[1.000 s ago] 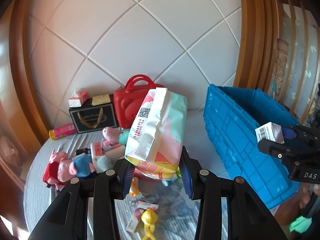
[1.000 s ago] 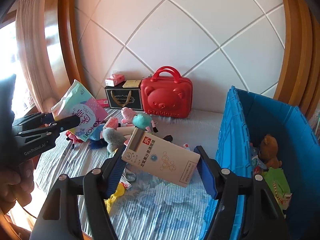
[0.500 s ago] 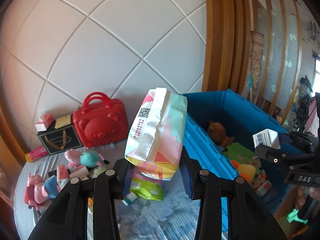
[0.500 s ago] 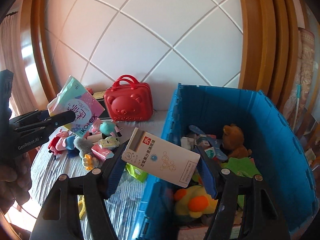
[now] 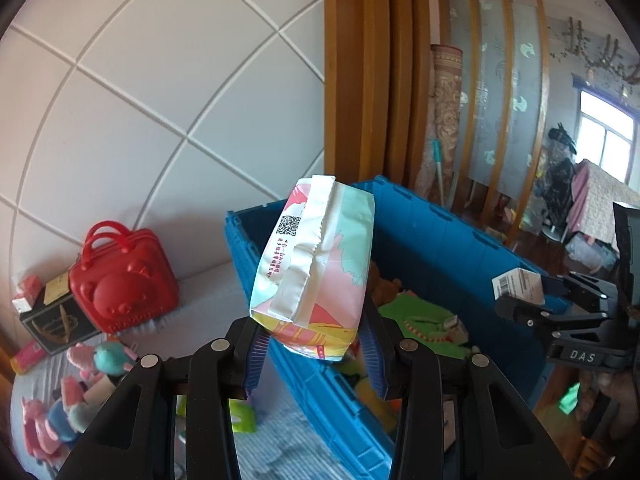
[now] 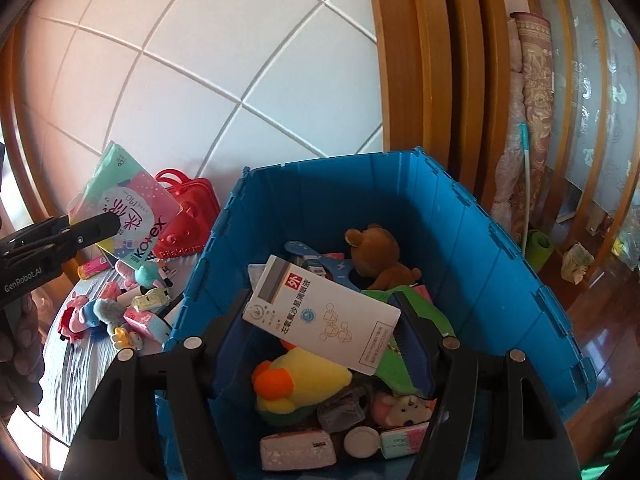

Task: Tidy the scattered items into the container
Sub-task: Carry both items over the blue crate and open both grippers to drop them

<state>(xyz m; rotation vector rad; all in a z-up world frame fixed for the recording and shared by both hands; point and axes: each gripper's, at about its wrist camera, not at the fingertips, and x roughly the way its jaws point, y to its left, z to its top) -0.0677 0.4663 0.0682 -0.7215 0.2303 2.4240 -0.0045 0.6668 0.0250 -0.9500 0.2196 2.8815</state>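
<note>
White padded wall panels with diagonal seams fill the background, edged by curved wooden trim, and below them lies a striped cloth surface (image 6: 76,364).

We hold two grippers. Our left gripper (image 5: 312,348) is clamped on a pink and mint soft pack (image 5: 316,264), which stands upright between the blue pads and rises well above the fingertips. Straight beyond those fingers sits the blue crate (image 5: 440,240); its near wall runs below and just past the pack. To the left of the left fingers, farther off, a red bear-faced case (image 5: 120,280) stands against the wall, with small plush toys (image 5: 60,412) scattered on the cloth nearer to us.

Our right gripper (image 6: 324,324) grips a white box with Chinese print (image 6: 324,308), held flat and tilted, its long side spanning the gap between the pads. Directly beneath and beyond these fingers is the inside of the crate (image 6: 480,248), so the box hangs over its contents: a brown teddy bear (image 6: 380,256) past the fingertips, a yellow duck plush (image 6: 300,384) under them, and small packets close to the camera. Off to the left of the right fingers we see the other gripper carrying its pack (image 6: 128,208), with a hand (image 6: 20,352) below it.
</note>
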